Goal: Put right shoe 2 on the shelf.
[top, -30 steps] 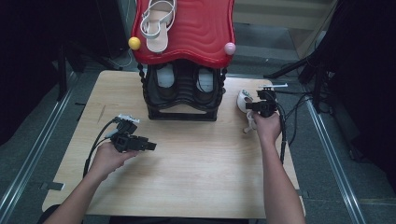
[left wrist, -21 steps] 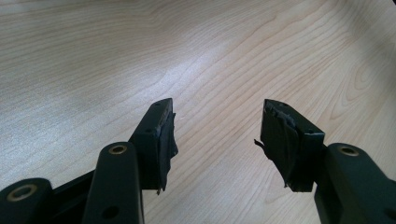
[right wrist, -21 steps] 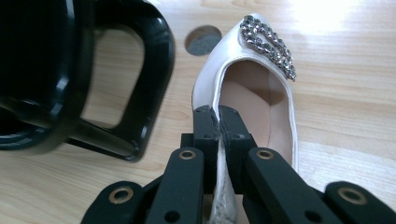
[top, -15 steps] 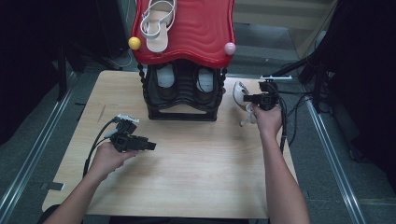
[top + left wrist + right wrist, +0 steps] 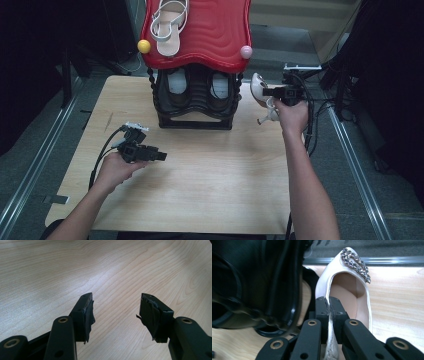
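A cream high-heeled shoe with a rhinestone buckle hangs just right of the black shoe rack. My right gripper is shut on the shoe's side wall, holding it off the table. The rack carries a red wavy top shelf with a white strappy sandal on it. Two shoes sit in the lower shelf. My left gripper rests low over the bare wooden table, jaws open with nothing between them.
A yellow ball and a pink ball cap the red shelf's front corners. Cables trail from both grippers. Metal rails run along the table's left and right sides. Dark floor surrounds the table.
My right gripper has lifted the cream shoe and carried it up and slightly toward the rack's right side. The left gripper has stayed put.
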Motion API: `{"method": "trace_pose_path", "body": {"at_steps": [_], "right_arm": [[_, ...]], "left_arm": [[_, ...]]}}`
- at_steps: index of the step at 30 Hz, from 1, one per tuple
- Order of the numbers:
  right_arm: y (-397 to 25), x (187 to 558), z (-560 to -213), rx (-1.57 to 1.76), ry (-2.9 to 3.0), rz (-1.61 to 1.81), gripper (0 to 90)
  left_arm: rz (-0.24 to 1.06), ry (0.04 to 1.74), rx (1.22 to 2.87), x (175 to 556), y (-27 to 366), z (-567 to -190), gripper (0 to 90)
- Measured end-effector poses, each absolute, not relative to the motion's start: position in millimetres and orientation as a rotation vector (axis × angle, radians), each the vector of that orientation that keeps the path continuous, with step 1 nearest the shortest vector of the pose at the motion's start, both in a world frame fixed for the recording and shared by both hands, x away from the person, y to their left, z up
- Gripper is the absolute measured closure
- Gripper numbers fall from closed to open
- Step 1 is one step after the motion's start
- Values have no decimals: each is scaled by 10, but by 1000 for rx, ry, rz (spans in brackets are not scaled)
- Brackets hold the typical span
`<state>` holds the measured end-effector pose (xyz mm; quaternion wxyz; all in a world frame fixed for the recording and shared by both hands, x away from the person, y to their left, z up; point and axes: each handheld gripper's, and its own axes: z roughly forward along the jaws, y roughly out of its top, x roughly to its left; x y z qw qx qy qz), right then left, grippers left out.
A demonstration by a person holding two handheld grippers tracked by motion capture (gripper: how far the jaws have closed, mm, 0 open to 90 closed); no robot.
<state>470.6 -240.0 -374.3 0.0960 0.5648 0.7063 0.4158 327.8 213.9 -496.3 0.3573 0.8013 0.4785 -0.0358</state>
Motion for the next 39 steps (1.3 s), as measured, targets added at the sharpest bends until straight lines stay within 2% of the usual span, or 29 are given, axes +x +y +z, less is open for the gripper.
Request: {"method": "trace_pose_path", "body": {"at_steps": [29, 39], "right_arm": [[-2230, 4709, -2113, 1520, 1995, 1385, 883], [-2016, 4684, -1526, 1450, 1965, 1428, 884]], "left_arm": [[-102, 1226, 2078, 3269, 2124, -4958, 452], [-93, 1212, 2084, 3264, 2107, -4959, 452]]}}
